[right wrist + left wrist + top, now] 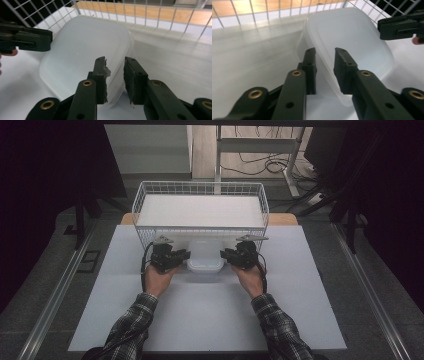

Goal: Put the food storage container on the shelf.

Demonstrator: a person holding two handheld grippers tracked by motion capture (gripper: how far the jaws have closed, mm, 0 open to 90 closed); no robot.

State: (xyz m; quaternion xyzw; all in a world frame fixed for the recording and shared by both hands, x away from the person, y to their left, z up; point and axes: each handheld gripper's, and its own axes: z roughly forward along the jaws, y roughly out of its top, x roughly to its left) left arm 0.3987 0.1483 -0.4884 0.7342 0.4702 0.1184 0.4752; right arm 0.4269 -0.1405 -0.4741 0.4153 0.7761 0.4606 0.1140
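The tub (205, 256) is a translucent plastic container with its lid on, resting on the white board (150, 320) directly in front of the wire basket (200, 190). It appears empty, so it is judged light. The walls and lid are thin and likely to flex under pressure, and the smooth plastic is likely to be slippery. The protruding lid rim at each short end is the recommended place to take hold, since it gives the pads an edge to bite on.

Left gripper (325, 53): in the left gripper view the jaws are spread a little and straddle the left rim of the tub (352, 42). A gap shows between each pad and the plastic, so no grip is applied.

Right gripper (115, 62): in the right gripper view the jaws are likewise parted, with the right rim of the tub (85, 50) lying between them. The pads do not press on it. A scrap of torn pad material hangs from the left-hand jaw.

In the high view the two grippers flank the tub, left (181, 255) and right (227, 255), level with each other.
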